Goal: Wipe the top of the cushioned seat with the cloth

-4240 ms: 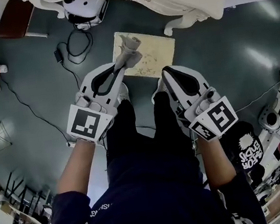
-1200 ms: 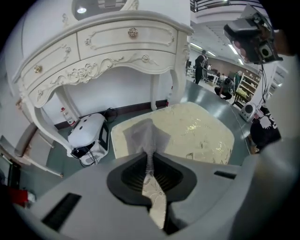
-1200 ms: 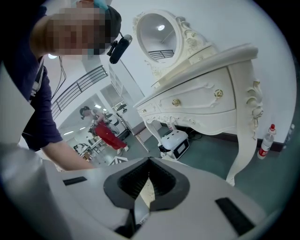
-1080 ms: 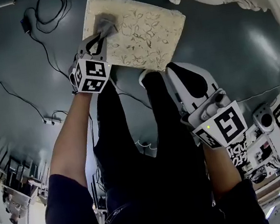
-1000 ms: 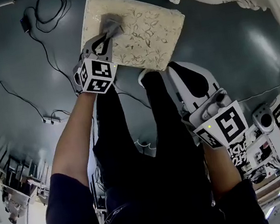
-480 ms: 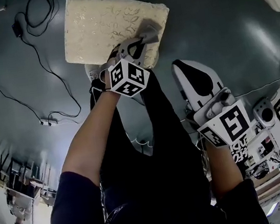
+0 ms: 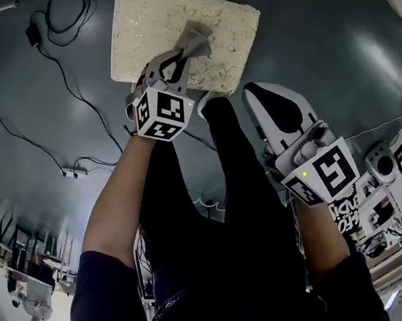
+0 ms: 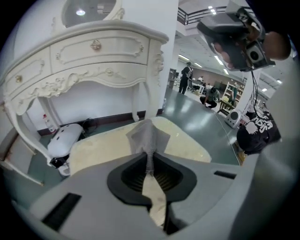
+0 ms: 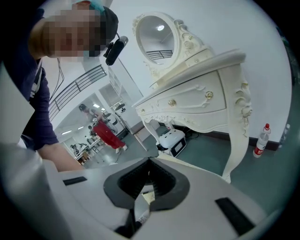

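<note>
A: L gripper (image 7: 185, 56), status?
B: Jaws clamped tight on cloth (image 7: 195, 39). Cloth is pressed flat on seat (image 7: 152, 22) top, approx. mid-seat, a bit to the right.
A: And R gripper (image 7: 252, 91)?
B: Jaws closed together, nothing betw. them. Sits by seat's near right corner, well clear of cloth.

Large open laboratory hall, not a home. Ahead of the left gripper (image 7: 180, 56) an ornate white dressing table (image 8: 93, 51) with an oval mirror (image 9: 157, 35) stands on a bare, polished grey-green floor (image 7: 334, 48). Loose cables (image 7: 35, 34) trail to the gripper's left. Far off to its right are open shelving (image 8: 231, 90), ceiling strip lights (image 8: 213, 9) and distant people (image 8: 187, 77).
</note>
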Available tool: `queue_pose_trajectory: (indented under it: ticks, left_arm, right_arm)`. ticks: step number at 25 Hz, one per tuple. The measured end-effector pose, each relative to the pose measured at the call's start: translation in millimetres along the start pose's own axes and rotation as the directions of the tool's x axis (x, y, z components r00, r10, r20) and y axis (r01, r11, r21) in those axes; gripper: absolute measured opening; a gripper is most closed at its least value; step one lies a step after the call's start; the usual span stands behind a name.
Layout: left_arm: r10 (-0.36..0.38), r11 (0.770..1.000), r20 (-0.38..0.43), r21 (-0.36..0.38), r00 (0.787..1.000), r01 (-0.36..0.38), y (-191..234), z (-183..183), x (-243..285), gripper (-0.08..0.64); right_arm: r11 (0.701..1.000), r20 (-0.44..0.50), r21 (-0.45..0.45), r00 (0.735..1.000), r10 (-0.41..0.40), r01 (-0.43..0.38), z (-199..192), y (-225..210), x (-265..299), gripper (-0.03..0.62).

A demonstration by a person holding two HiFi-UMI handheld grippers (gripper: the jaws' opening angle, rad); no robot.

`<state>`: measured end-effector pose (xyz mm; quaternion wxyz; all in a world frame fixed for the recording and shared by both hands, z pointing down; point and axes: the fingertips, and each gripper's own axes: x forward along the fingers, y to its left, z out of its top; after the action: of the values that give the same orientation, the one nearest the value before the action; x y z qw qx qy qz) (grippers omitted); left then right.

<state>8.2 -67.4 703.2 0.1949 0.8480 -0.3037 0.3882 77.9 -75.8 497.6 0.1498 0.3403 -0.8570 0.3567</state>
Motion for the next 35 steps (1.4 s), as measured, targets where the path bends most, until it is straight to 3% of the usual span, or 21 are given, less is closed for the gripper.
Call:
queue_pose_trajectory:
  ticks: [8, 13, 22, 35]
  left_arm:
    - [0.131, 0.990, -0.058, -0.040, 0.990, -0.133, 80.4, -77.2, -63.2, 0.032]
    - [0.149, 0.986, -0.087, -0.057, 0.985, -0.154, 91.1, -106.9, -71.8, 0.032]
    - [0.011, 0.999, -0.076, -0.047, 0.997, -0.015, 3.2, -82.4, -32.3, 0.032]
    - [-0.127, 0.992, -0.074, -0.006, 0.989, 0.127, -122.9, -27.8, 31.5, 0.032]
  right_arm:
    - [0.999, -0.018, -0.043, 0.999, 0.032, -0.033, -2.2, 53.5, 48.2, 0.025]
    - [0.999, -0.031, -0.034, 0.999, 0.040, -0.041, -10.2, 68.1, 59.2, 0.025]
    - [1.000, -0.033, -0.021, 0.999, 0.016, -0.017, -15.7, 41.5, 27.9, 0.025]
    - [1.000, -0.023, -0.012, 1.000, 0.013, -0.014, -23.4, -21.2, -40.4, 0.025]
